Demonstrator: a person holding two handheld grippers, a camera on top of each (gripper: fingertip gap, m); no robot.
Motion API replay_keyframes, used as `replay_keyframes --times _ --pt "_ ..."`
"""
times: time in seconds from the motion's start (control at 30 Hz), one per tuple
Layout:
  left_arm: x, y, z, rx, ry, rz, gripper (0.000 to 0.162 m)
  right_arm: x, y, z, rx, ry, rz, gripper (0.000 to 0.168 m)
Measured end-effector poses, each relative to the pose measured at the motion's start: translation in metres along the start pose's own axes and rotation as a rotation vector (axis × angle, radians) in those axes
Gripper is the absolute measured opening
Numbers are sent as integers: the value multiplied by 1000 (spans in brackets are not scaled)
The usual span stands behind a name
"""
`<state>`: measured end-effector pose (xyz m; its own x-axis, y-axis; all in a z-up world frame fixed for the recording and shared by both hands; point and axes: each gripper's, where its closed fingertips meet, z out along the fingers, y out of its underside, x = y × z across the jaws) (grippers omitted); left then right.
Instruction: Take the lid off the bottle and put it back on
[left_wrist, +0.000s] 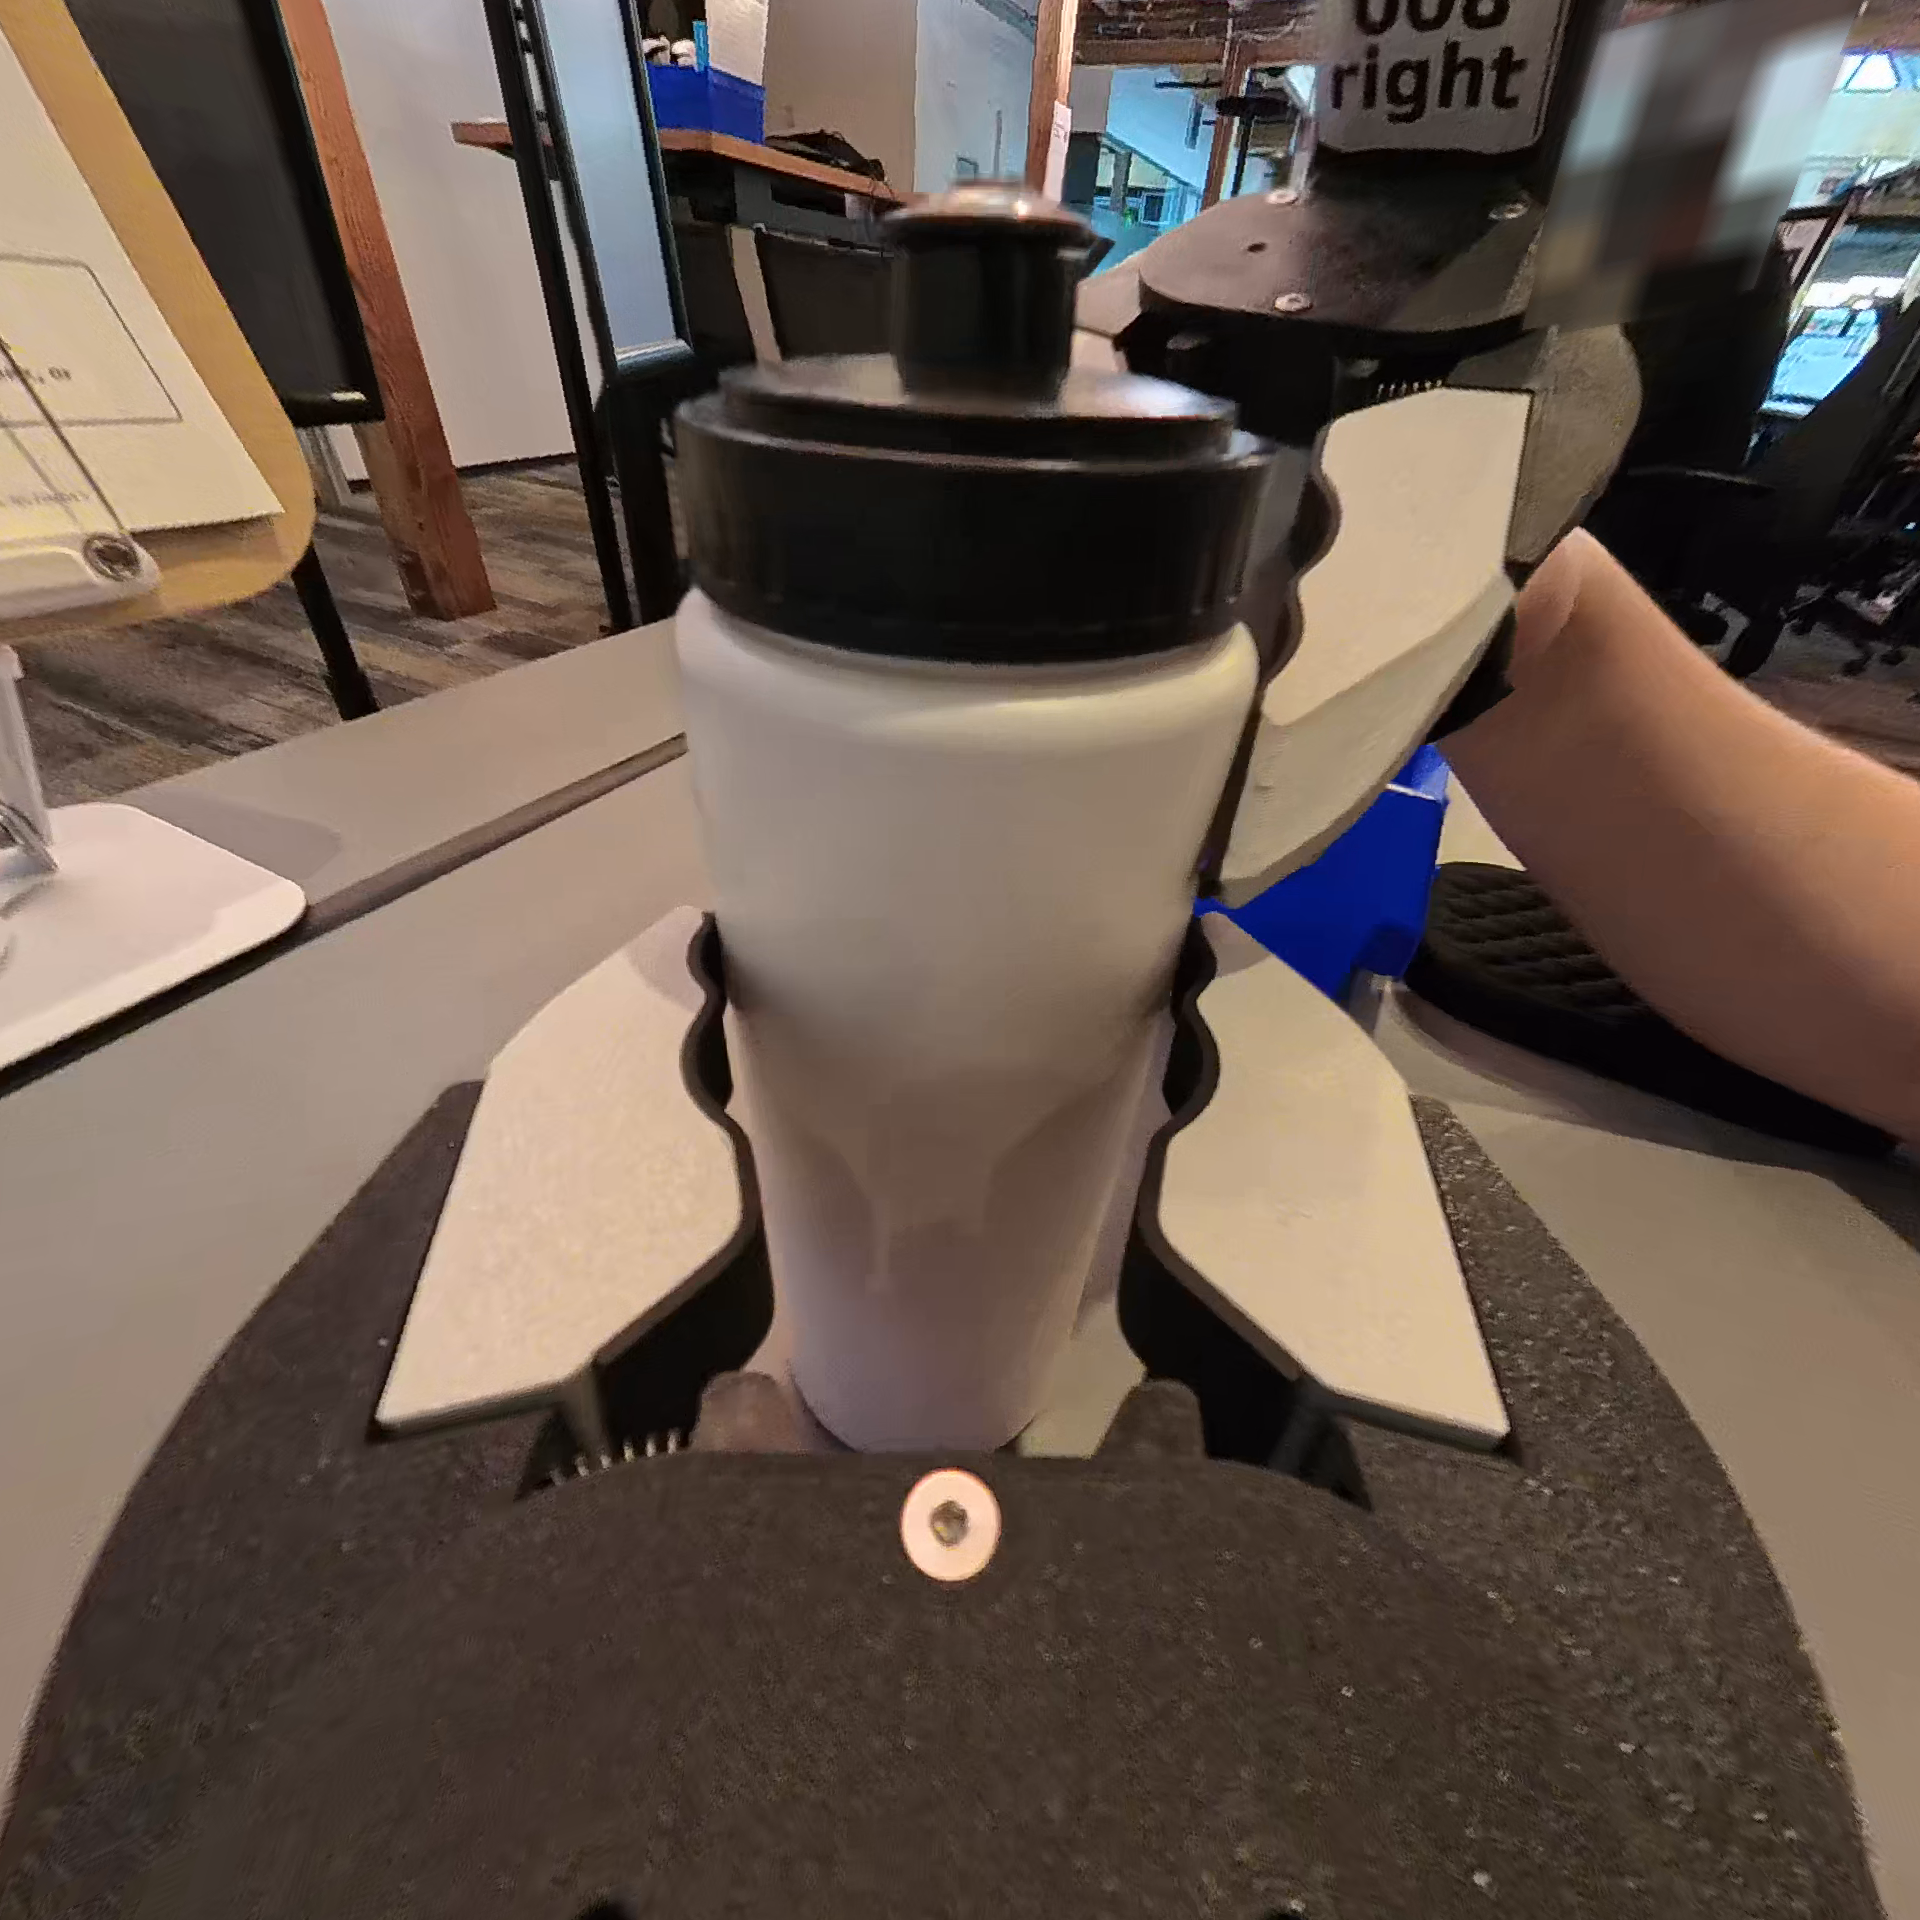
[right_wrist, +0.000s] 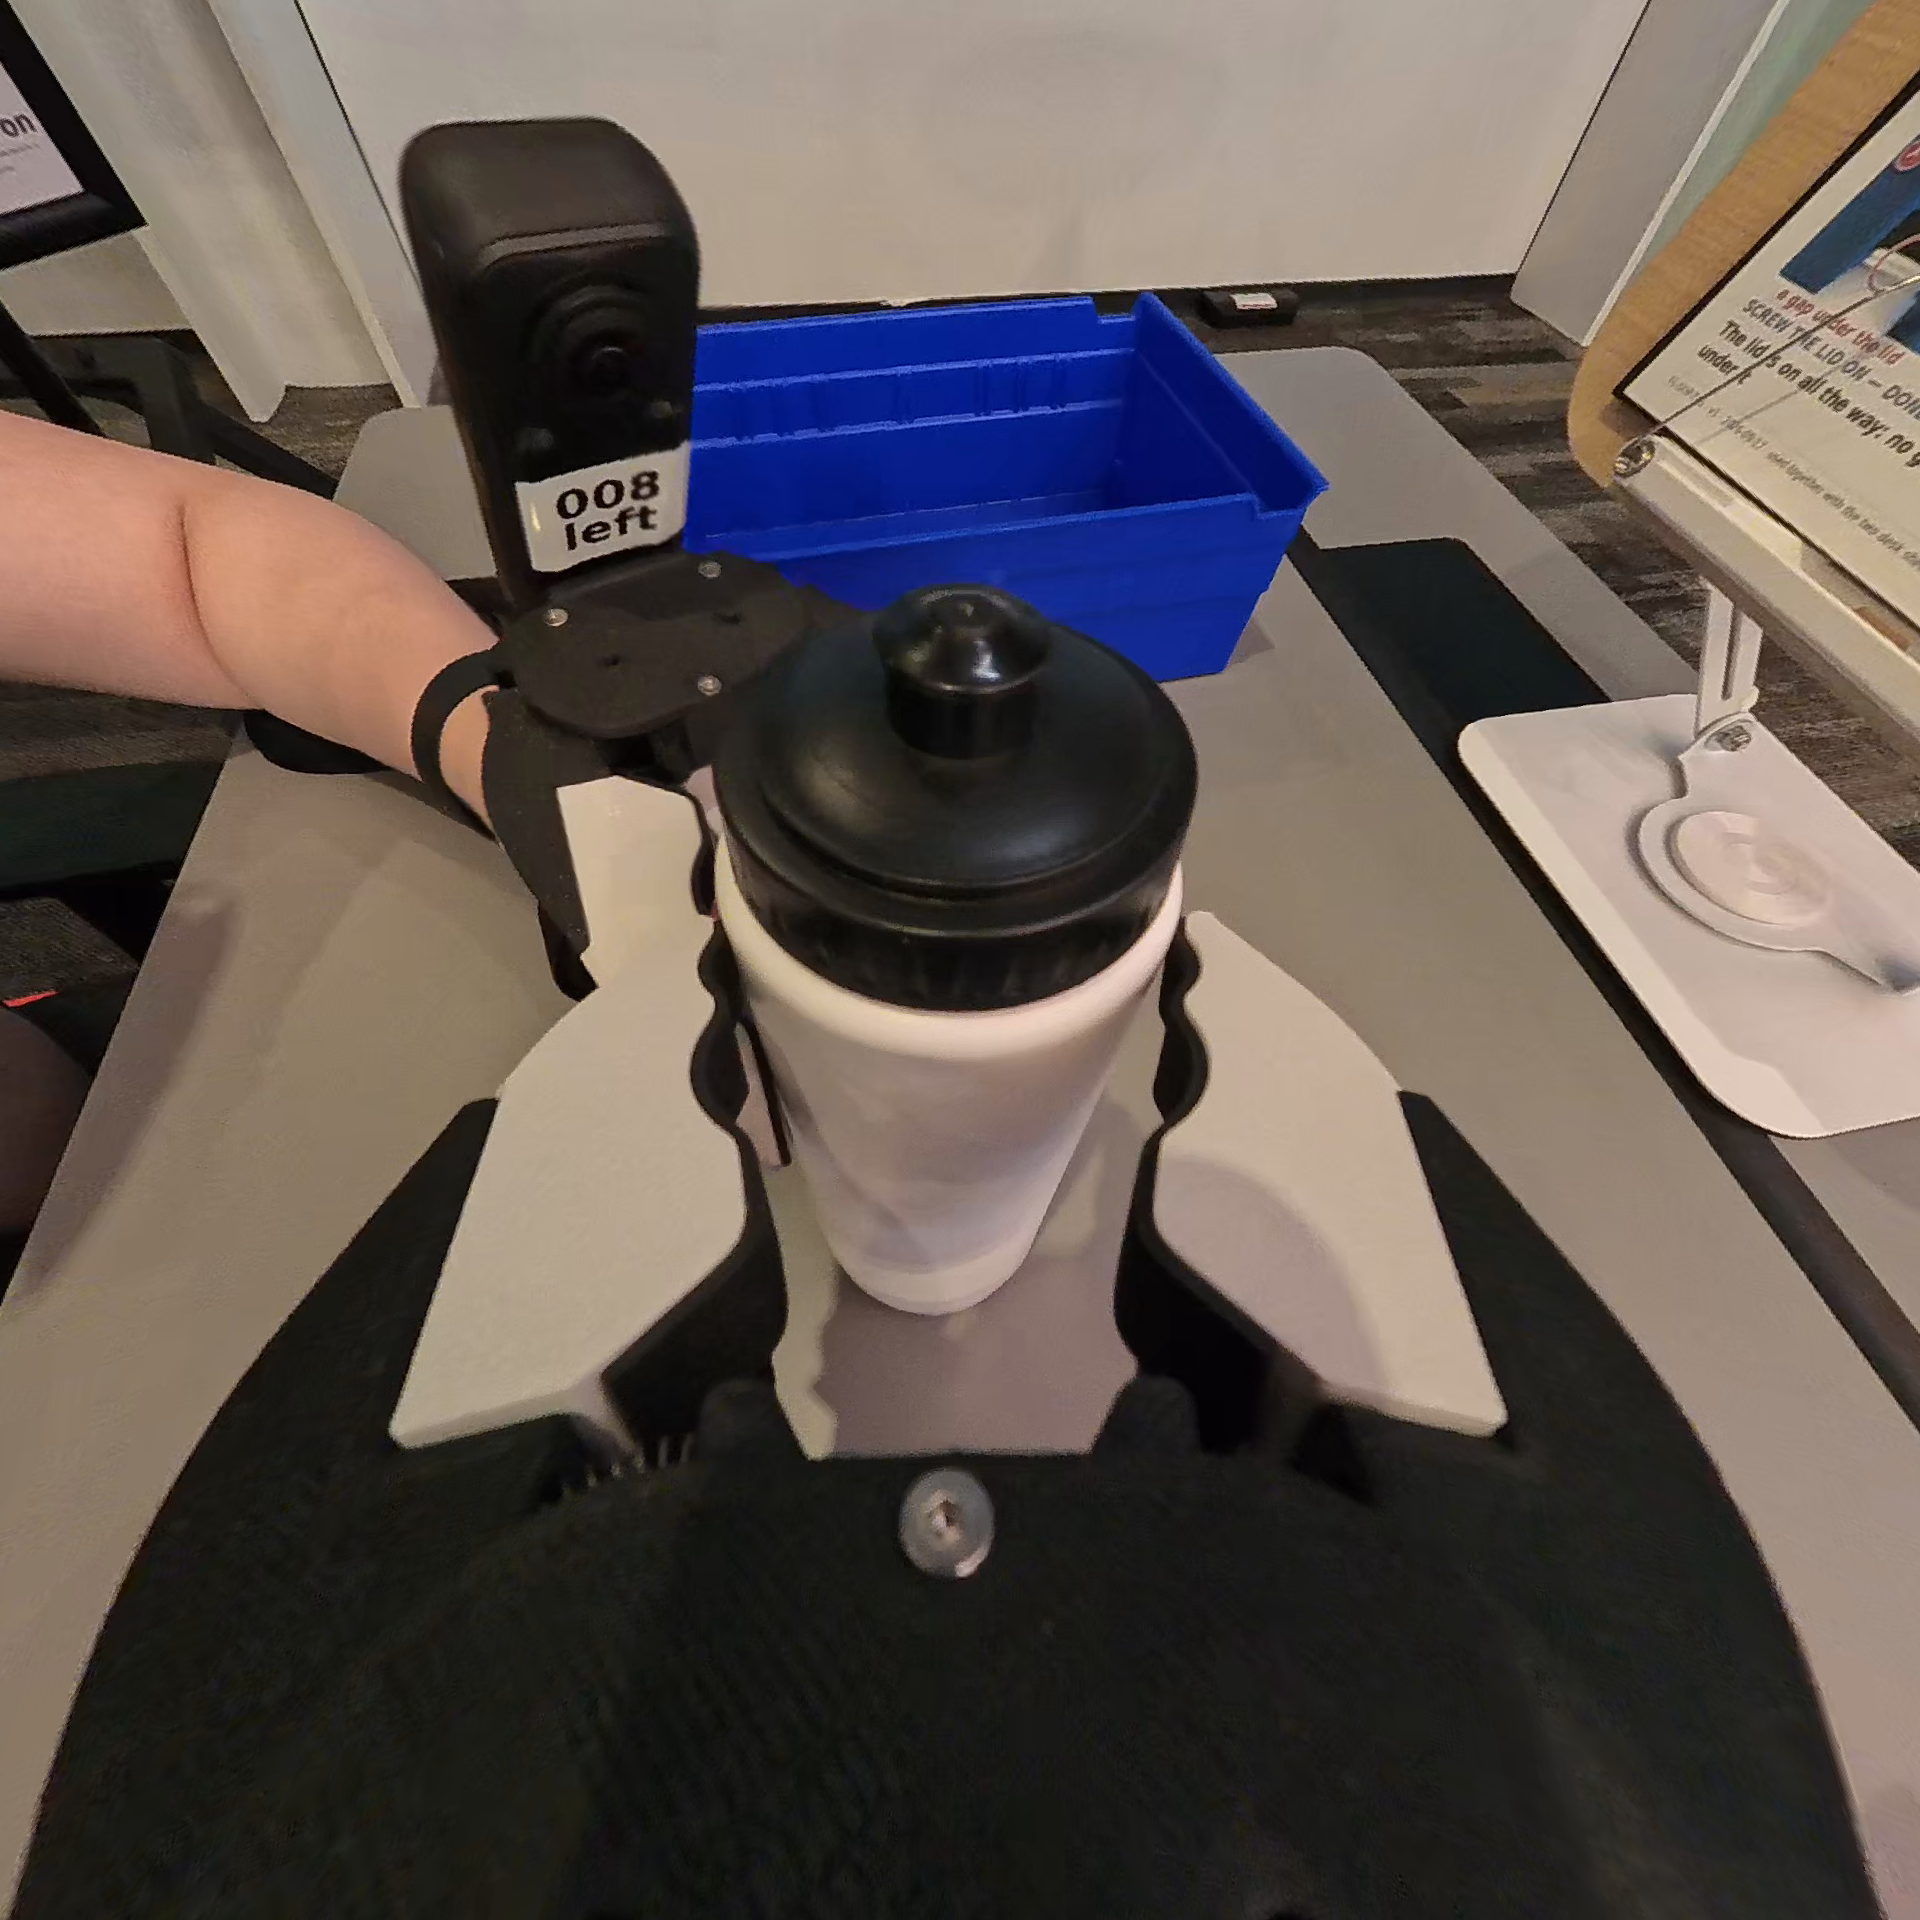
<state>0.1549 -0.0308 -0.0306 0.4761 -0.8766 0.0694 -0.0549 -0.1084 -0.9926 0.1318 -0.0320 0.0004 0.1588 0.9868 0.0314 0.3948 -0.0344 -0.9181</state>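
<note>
A white bottle (left_wrist: 956, 935) with a black screw lid (left_wrist: 966, 520) and a spout stands upright on the grey table (left_wrist: 208, 1195). My left gripper (left_wrist: 951, 966) is shut on the bottle's white body. My right gripper (right_wrist: 951, 997) looks down on the bottle (right_wrist: 935, 1122) from above, and its jaws sit against both sides of the lid (right_wrist: 956, 790) at its lower rim. In the left wrist view one of the right gripper's fingers (left_wrist: 1382, 623) presses the lid's right side; the other is hidden behind the bottle. One of the left gripper's fingers (right_wrist: 623, 862) shows beside the bottle.
An open blue bin (right_wrist: 987, 468) stands just behind the bottle. A white stand (right_wrist: 1714, 883) with an instruction sheet is to the right and also shows in the left wrist view (left_wrist: 135, 914). A black mesh pad (left_wrist: 1507, 966) lies near a person's forearm (left_wrist: 1714, 831).
</note>
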Motion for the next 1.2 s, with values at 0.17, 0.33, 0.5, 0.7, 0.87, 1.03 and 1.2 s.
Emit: replay_keyframes --times 0.17,0.33,0.5,0.7,0.87,1.03,1.2 --pt "0 1 4 0 6 -26 85 1 1 -1 -15 7 0 80" --pt "-1 2 3 -18 22 -28 85 2 8 1 -76 40 -20 81" --pt "-6 1 -4 -23 -6 -6 85 -1 -17 0 -34 160 -36 88" --pt "1 2 -4 -27 12 23 85 -3 -27 2 -53 274 8 88" --pt "3 2 -5 -26 18 44 85 -5 -28 0 -59 274 27 78" --pt "3 -2 -9 20 -10 97 82 -5 -27 -2 -68 273 37 78" --pt "3 -6 -12 34 -33 112 79 -4 -27 -2 -60 268 45 78"
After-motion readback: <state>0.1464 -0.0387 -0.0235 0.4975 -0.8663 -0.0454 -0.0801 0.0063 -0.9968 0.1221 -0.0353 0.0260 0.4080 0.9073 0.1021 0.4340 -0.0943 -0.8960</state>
